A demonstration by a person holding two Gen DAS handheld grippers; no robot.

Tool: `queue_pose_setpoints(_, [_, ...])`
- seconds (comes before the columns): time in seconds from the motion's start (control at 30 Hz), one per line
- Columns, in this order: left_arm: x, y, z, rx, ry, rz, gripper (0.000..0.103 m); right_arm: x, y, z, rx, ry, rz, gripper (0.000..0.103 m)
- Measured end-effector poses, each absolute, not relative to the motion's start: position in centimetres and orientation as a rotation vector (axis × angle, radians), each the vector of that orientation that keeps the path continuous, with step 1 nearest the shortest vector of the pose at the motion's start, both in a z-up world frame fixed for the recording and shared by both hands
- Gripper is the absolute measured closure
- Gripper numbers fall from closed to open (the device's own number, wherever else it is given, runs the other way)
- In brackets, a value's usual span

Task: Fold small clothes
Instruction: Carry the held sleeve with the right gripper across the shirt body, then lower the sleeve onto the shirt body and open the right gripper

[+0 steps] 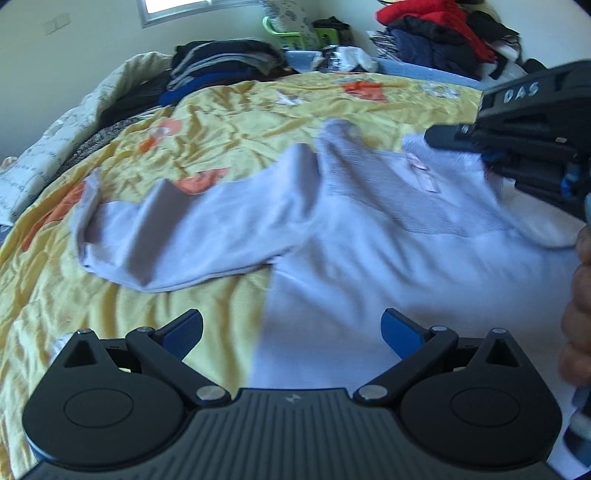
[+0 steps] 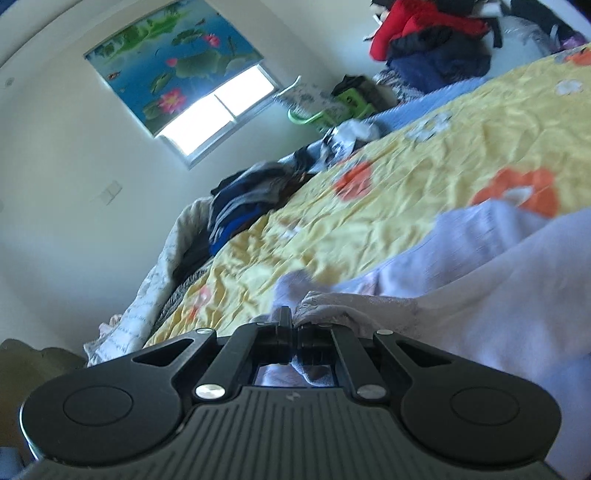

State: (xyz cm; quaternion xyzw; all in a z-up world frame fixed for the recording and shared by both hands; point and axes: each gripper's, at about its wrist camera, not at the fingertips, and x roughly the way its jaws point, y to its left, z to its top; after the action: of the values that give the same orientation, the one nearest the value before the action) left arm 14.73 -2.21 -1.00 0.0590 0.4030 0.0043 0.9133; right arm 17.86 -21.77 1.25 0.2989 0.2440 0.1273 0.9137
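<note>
While the right gripper (image 2: 290, 328) pinches the far collar edge of a lavender top (image 1: 369, 236) on the yellow bedspread (image 1: 221, 122), the left gripper (image 1: 291, 328) hovers wide open, empty, near its hem. Folding seems underway; next, probably grasp the left sleeve (image 1: 177, 236).

Yellow floral bedspread (image 1: 229, 122) w/ dark clothes pile (image 1: 221, 62), lotus blind (image 2: 170, 62) over window (image 2: 218, 110).

1. A bed (image 1: 229, 122) fills the room, under a creased yellow cover with orange and white flowers.
2. The walls (image 2: 66, 155) are plain and pale.
3. A window (image 2: 218, 110) glows bright with daylight; a blind (image 2: 166, 59) printed with lotus flowers covers its upper part.
4. Dark clothes (image 1: 221, 62) are stacked at the bed's far edge.
5. A red and dark heap (image 1: 436, 29) sits beyond the bed.
</note>
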Motion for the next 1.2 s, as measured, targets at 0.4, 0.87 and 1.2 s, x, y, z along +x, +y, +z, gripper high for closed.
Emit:
queue_pose_setpoints(0.4, [15.3, 2.4, -1.1, 0.07, 0.838, 0.095, 0.0, 19.7, -15.8, -0.5, 0.616, 0.559, 0.317, 0.096])
queue_pose_setpoints(0.87, [15.5, 5.3, -1.5, 0.041, 0.865, 0.158, 0.0, 21.8, -12.2, -2.9, 0.618, 0.636, 0.37, 0.072])
queue_pose_setpoints(1.2, [15.8, 8.0, -1.8, 0.0, 0.881, 0.216, 0.0, 21.6, -12.9, -1.8, 0.701, 0.626, 0.45, 0.041])
